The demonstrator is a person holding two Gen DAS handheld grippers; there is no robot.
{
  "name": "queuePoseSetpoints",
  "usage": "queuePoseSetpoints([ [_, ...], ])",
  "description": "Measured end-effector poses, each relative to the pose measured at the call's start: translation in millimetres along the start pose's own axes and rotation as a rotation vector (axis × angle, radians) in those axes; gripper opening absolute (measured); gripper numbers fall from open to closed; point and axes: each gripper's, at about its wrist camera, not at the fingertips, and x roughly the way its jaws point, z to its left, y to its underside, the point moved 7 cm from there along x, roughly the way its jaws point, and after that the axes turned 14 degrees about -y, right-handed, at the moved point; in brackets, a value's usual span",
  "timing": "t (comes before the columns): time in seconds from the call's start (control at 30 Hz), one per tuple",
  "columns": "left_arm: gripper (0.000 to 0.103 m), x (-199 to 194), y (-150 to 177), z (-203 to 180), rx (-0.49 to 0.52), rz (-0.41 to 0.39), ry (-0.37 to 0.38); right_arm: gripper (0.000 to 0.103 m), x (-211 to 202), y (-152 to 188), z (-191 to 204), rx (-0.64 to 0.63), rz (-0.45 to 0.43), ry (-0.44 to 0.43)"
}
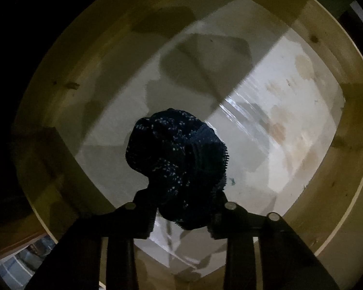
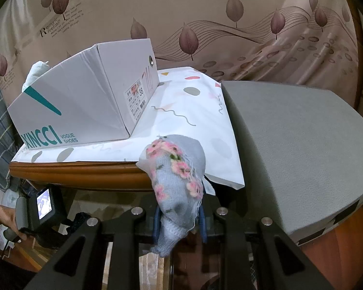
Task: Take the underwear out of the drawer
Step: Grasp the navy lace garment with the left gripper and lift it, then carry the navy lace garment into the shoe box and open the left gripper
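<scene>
Left claw [image 1: 181, 217] is clamped on a bunched dark blue speckled underwear [image 1: 176, 157], which fills the lower centre of the left wrist view and hangs above the pale drawer floor [image 1: 290, 120], ringed by the drawer's wooden walls [image 1: 60, 91]; whether the cloth's lower folds touch the floor I cannot tell. No other garment shows on the bare floor in that view. Right claw [image 2: 179, 220] is closed on a pale blue knitted piece with pink flowers [image 2: 176, 183], held at the lower centre of its view, in front of the rounded wooden edge of the bench [image 2: 84, 174]. On the bench lie a white patterned cloth [image 2: 193, 111], a shoe box [image 2: 79, 101] at left centre and a grey pad [image 2: 290, 140] at right. At the lower left of that view a hand [image 2: 2, 217] grips the other device. Judging by this, the step in hand is the lift-out: both pieces are gripped, the floral one looks already clear of the drawer, the dark one is within its walls. Next, the left claw should rise straight up past the wall without snagging, and both pieces want setting down on the bench, perhaps on the patterned cloth.
</scene>
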Motion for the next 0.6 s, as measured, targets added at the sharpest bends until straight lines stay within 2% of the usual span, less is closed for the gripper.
queuePoseSetpoints([
  [0.23,0.025,-26,-1,-14,0.004,-0.026,0.05,0.024,-2,1,-2,0.01,-0.004,-0.014],
  [0.6,0.025,-68,15,-16,-0.083,-0.094,0.022,0.024,-5,2,4,-0.012,-0.007,-0.029],
])
